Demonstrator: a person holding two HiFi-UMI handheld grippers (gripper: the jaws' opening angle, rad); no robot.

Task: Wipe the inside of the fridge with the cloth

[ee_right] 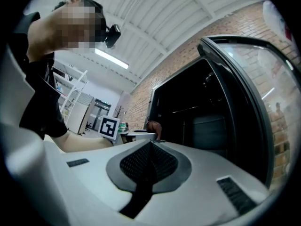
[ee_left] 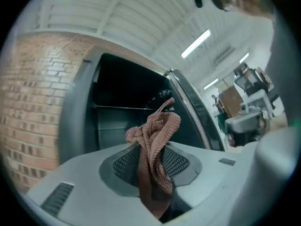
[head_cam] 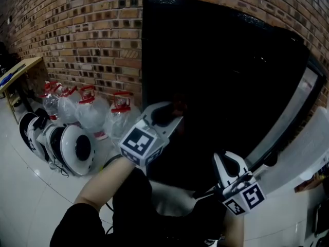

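Observation:
A brownish-pink knitted cloth (ee_left: 160, 126) is clamped between the jaws of my left gripper (ee_left: 151, 150) and bunches up above them. In the head view the left gripper (head_cam: 172, 111) reaches toward the open fridge's dark inside (head_cam: 221, 71), with the cloth (head_cam: 179, 106) at its tip. A shelf line and grey back wall of the fridge (ee_left: 124, 109) show ahead. My right gripper (ee_right: 150, 147) is shut with nothing in it, low beside the open glass door (ee_right: 256, 102). In the head view the right gripper (head_cam: 226, 161) sits at the fridge's lower right. The right gripper view also shows the cloth (ee_right: 153, 126).
The fridge door (head_cam: 288, 117) stands open at the right. Several water bottles with red caps (head_cam: 87, 112) and white round devices (head_cam: 72, 145) sit on the floor left of the fridge, against a brick wall (head_cam: 77, 30). A wooden table (head_cam: 20, 68) is far left.

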